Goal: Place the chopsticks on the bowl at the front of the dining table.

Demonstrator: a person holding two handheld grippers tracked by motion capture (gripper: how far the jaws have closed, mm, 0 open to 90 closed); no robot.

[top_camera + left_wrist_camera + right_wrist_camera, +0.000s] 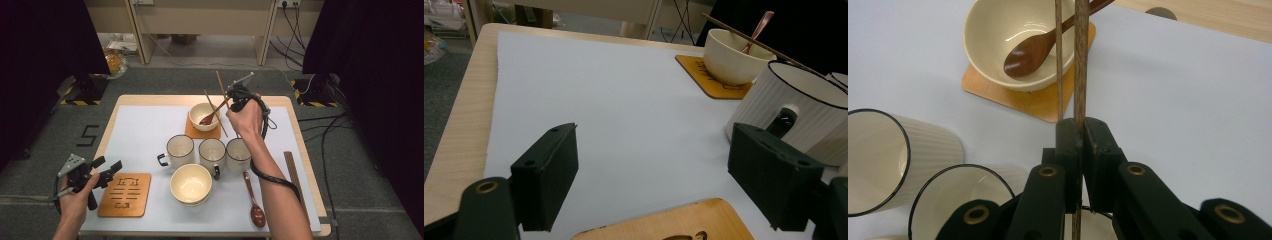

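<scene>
Right gripper [1081, 132] pinches a pair of thin brown wooden chopsticks [1080, 60] above the far bowl; left gripper [651, 172] waits with its jaws wide apart.

In the high view the right gripper [239, 97] is held over the far middle of the white-covered wooden table [150, 125], its black jaws pressed together on the chopsticks [221, 90], which slant with their long axes running from near to far, the free ends pointing toward the far edge. One stick crosses just over the small cream bowl [202, 116] on its orange square coaster [192, 131], where a dark wooden spoon [210, 116] leans. The left gripper [102, 172] sits at the near left, just beside a second wooden coaster [125, 195], holding nothing. Three white black-rimmed mugs [212, 152] stand in a row mid-table, with a larger cream bowl [191, 184] just near of them.
</scene>
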